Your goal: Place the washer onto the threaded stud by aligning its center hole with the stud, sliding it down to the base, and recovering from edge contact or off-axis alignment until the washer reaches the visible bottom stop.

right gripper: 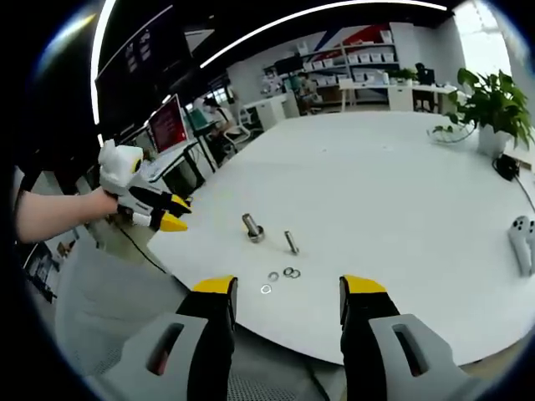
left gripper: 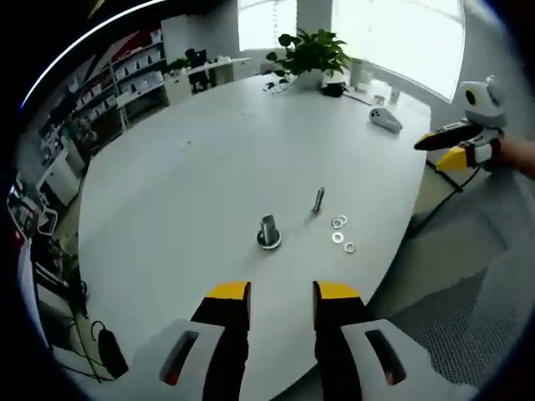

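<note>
the big white round table (left gripper: 184, 175) spreads ahead of both grippers, with a potted plant (left gripper: 311, 55) at its far edge; the left gripper (left gripper: 282, 305) hangs over the near rim, jaws apart and holding nothing; the right gripper (right gripper: 287, 301) waits off the opposite edge, jaws likewise spread and empty; straight ahead of the left jaws stands the short stud (left gripper: 268, 230) on its round base, a loose bolt (left gripper: 318, 199) just beyond and to its right; nearer the right gripper lie the small washers (right gripper: 282, 276), flat and close together, none yet on the stud; my judgement: pick the outermost washer by its rim, keep it level, centre the hole over the stud before lowering.
</note>
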The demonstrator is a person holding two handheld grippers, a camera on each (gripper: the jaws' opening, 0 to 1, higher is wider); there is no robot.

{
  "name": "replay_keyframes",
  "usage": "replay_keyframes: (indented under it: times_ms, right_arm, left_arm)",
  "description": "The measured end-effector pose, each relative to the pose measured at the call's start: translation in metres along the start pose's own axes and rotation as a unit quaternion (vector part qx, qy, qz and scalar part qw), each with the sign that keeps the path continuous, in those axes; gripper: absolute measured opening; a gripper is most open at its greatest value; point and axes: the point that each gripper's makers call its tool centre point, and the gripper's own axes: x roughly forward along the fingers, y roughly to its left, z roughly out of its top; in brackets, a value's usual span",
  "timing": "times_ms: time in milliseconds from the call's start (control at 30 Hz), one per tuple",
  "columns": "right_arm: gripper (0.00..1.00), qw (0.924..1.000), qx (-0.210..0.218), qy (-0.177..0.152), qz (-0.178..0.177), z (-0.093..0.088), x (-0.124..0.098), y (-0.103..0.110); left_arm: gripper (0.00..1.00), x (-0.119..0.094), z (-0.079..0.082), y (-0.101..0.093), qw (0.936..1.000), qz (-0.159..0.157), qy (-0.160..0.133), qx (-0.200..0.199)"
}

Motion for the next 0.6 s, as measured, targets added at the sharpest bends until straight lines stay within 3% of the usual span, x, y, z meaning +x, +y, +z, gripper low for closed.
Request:
replay_keyframes:
  times_ms: [133,233,433,600]
  right_arm:
    - [0.52,0.9999,-0.006,0.009,0.003,-0.002,0.002,0.002]
    - [0.52,0.9999,-0.007,0.015,-0.001,-0.005,0.002,0.001]
    - [0.51,0.9997,-0.005,0.023,-0.003,-0.008,0.002,0.001]
    - [0.51,0.9993,-0.011,0.028,-0.021,-0.009,0.001,-0.004]
  left_arm:
    - [0.3,-0.014,-0.008,-0.009,0.9995,-0.016,-0.025,-0.008]
    - [0.3,-0.025,-0.018,-0.008,0.9995,-0.014,-0.026,-0.01]
    - [0.31,-0.043,-0.022,-0.011,0.9946,-0.04,-0.067,-0.068]
    - [0.3,-0.053,-0.029,-0.01,0.9912,-0.043,-0.088,-0.089]
